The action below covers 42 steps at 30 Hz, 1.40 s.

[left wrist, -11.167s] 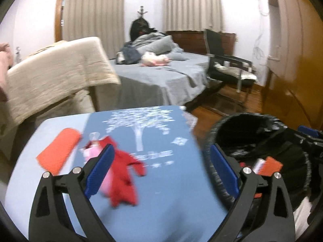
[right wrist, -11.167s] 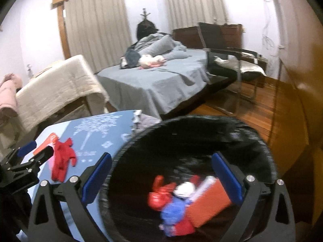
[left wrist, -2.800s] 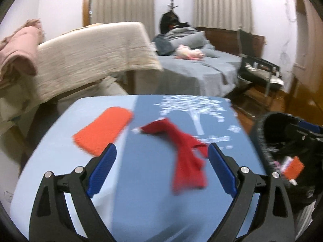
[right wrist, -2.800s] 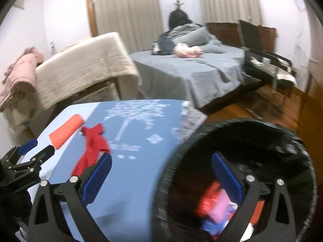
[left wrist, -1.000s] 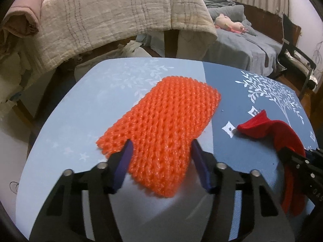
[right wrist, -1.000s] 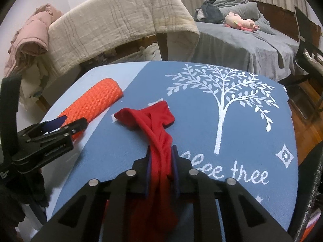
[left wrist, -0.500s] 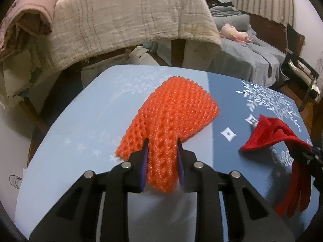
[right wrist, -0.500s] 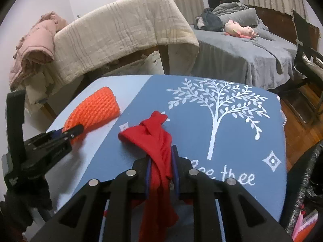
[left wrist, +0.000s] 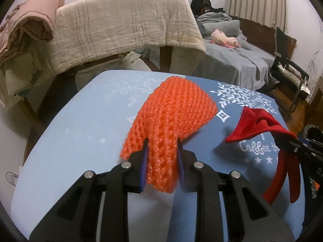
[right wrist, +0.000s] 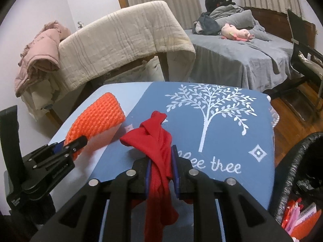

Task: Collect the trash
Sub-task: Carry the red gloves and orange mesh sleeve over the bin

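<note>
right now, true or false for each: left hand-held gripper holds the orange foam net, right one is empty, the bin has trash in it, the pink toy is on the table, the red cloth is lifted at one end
1. The left hand-held gripper is shut on the foam net. True.
2. The right hand-held gripper is empty. False: it is shut on the red cloth.
3. The bin has trash in it. True: colourful wrappers show at its bottom.
4. The pink toy lies on the table. False: it lies on the grey bed behind.
5. The red cloth hangs below the right hand-held gripper's jaws. True.
</note>
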Motion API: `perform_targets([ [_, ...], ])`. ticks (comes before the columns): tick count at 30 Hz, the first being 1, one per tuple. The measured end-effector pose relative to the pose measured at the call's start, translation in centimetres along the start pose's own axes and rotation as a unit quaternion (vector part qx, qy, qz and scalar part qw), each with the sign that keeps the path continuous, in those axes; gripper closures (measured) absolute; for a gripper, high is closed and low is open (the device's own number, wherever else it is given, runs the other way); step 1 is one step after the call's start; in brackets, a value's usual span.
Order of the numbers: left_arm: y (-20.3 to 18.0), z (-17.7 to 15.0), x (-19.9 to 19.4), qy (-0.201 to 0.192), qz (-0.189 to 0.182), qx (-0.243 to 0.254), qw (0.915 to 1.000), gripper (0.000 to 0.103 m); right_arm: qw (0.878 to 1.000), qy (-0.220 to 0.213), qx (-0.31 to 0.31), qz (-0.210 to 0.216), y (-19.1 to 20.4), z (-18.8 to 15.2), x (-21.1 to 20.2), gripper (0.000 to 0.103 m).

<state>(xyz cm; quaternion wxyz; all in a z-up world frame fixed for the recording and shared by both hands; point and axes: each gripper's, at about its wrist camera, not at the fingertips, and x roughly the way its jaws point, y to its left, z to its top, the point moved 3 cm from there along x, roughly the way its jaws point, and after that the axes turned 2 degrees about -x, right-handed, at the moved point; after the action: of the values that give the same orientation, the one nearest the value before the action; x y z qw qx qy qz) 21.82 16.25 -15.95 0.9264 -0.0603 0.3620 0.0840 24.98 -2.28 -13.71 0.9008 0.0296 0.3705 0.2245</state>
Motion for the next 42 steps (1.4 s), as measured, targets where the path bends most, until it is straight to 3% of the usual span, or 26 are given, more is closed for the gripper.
perform_targets([
  [21,-4.8,-0.7,-6.5,-0.029,-0.03,0.019,0.999,0.079,0.999,-0.043,0.012,-0.009,-2.3,-0.6,-8.6,0.085],
  [42,-13.2,-1.0,-12.2,-0.05,-0.109,0.054,0.9913,0.079,0.993,-0.096,0.038,-0.06,-7.7,-1.8,-17.1,0.085],
])
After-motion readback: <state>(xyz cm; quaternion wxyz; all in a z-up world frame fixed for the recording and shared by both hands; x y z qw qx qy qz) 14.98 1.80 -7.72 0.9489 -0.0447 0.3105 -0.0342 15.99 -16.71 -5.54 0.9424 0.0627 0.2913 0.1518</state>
